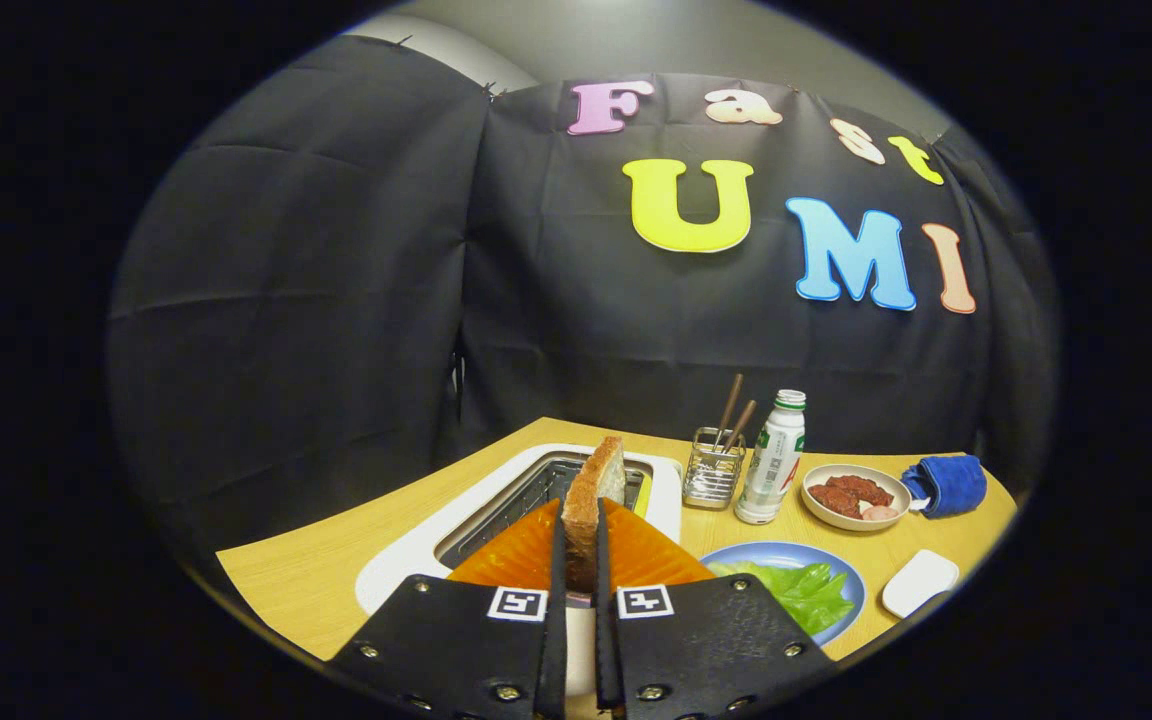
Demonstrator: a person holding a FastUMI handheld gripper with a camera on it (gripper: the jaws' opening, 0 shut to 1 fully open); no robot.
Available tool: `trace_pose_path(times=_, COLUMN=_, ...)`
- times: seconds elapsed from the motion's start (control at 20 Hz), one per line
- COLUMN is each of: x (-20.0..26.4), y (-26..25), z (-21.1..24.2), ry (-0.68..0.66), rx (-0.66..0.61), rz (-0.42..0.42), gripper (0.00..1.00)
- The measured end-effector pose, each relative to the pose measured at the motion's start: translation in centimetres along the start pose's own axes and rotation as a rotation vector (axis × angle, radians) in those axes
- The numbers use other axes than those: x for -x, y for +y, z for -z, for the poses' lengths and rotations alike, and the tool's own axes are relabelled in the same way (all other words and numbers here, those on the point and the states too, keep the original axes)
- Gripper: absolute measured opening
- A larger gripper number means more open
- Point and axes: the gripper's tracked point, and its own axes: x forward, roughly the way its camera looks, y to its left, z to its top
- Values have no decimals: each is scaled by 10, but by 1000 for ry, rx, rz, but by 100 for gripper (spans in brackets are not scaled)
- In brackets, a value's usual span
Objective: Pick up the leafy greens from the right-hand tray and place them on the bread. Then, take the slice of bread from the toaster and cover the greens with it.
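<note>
At lower centre, the hand-held gripper (580, 560) pinches an upright slice of bread (593, 505) between both fingers, just above the toaster (456, 525); leafy greens (804, 592) lie lower right.

One slice of bread (596, 500) is counted, pinched upright between the two fingers (557, 560) of the one gripper (581, 590), above one white toaster (526, 510). One blue plate (841, 580) is seen, with what appears to be a single bunch of leafy greens (801, 590) on it. One metal holder (714, 470) is noted with two brown sticks (731, 405), then one bottle (772, 460), one bowl (856, 497), one blue cloth (951, 483).
</note>
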Motion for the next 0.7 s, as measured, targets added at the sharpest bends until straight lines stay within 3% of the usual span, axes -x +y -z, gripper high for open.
trace_pose_path(times=0.1, x=0, y=-3, z=-1, ry=-1, rx=-15, rz=-12, gripper=7)
trace_pose_path(times=0.7, x=42, y=-21, z=-75, ry=-129, rx=-34, rz=-56, gripper=7)
